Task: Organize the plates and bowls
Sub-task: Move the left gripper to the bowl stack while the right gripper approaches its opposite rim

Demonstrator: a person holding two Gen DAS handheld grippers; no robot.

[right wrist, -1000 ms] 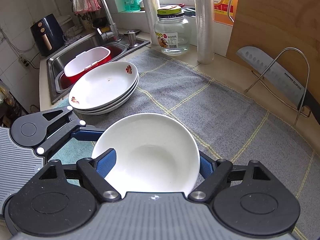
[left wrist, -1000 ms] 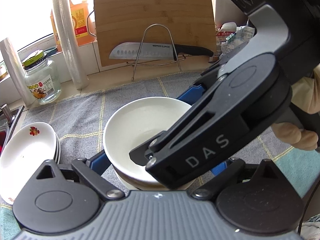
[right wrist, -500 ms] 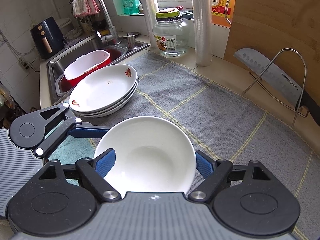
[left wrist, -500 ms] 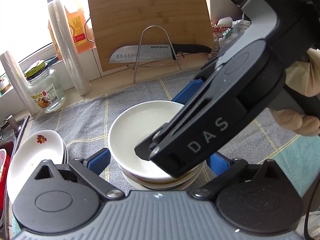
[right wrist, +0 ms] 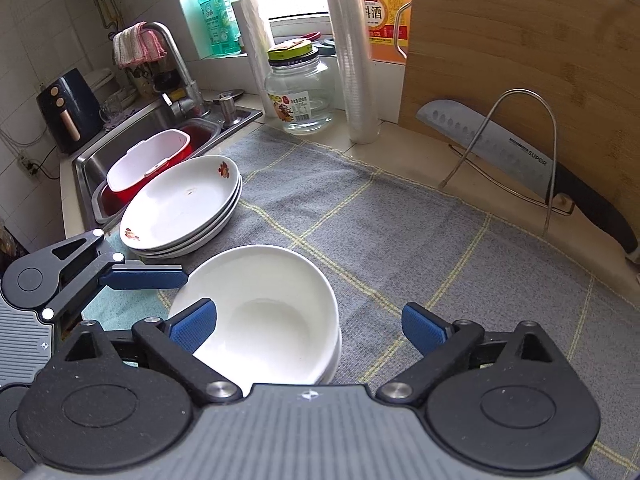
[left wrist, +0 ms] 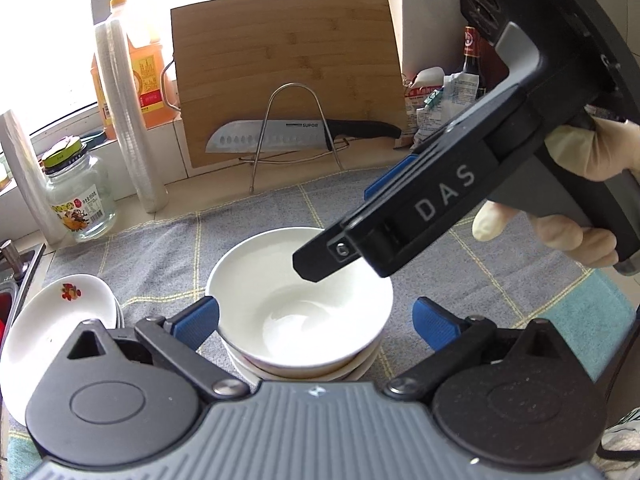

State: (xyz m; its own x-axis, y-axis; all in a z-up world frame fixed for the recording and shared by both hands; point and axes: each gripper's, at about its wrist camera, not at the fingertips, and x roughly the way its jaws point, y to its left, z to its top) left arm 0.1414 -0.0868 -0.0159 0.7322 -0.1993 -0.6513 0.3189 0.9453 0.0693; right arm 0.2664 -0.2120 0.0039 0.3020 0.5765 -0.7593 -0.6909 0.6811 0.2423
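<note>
— The right gripper (right wrist: 308, 324) has just let go; its jaws have sprung wide, pads clear of the stacked white bowls (right wrist: 260, 312).

— And the flowered plates (right wrist: 184, 204)?

— Piled by the sink (right wrist: 86, 160), on the grey cloth (right wrist: 400, 232).

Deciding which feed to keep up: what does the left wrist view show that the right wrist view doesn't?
Only the left wrist view: the right gripper from the side, the gloved hand holding it, and packets beside the board. Only the right wrist view: the sink, faucet and red tub. Both: the stacked bowls, plate stack, knife, cutting board, glass jar; both grippers' jaws have just opened, gripping nothing.
</note>
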